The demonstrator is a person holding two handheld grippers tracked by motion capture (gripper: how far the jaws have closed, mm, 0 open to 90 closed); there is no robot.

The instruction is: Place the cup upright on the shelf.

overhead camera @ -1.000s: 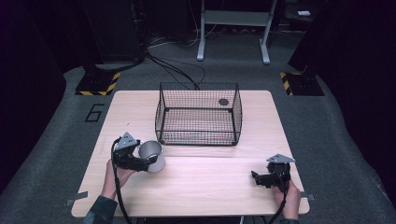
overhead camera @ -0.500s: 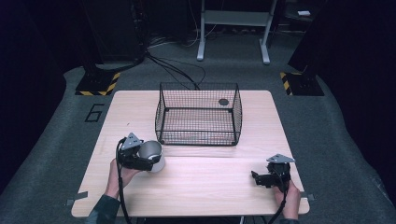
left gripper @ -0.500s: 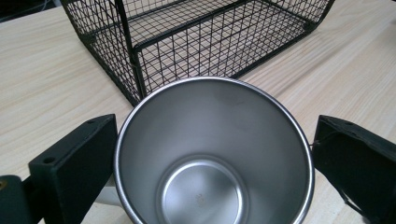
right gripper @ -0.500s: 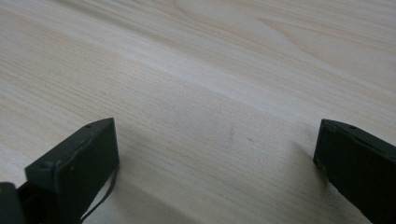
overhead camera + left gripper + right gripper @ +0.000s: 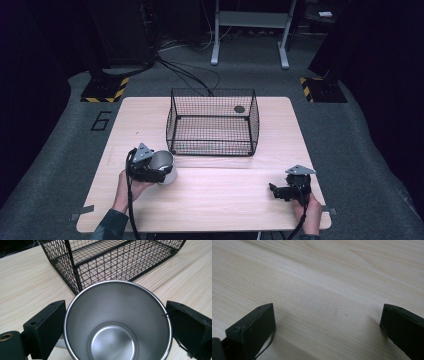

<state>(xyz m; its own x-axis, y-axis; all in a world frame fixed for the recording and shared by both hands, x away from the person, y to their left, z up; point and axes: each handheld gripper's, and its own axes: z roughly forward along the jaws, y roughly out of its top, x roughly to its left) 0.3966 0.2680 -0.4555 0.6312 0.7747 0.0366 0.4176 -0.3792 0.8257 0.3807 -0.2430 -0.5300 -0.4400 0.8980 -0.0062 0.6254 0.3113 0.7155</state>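
Two grippers low over the table (image 5: pixel 215 200): left gripper (image 5: pixel 159 170) jaws pinching the steel cup (image 5: pixel 117 322), right gripper (image 5: pixel 274 191) jaws spread.

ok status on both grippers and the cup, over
Left gripper shut on steel cup. Right gripper open, empty, over table. Wire basket just ahead of cup.

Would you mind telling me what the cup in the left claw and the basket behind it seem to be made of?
The cup looks like stainless steel with a brushed, satin finish: silvery grey, soft reflections and a thin rolled rim. The basket appears to be welded metal wire with a black coating, probably paint: a fine grid on thicker frame rods. The table looks like pale wood or wood-grain laminate.
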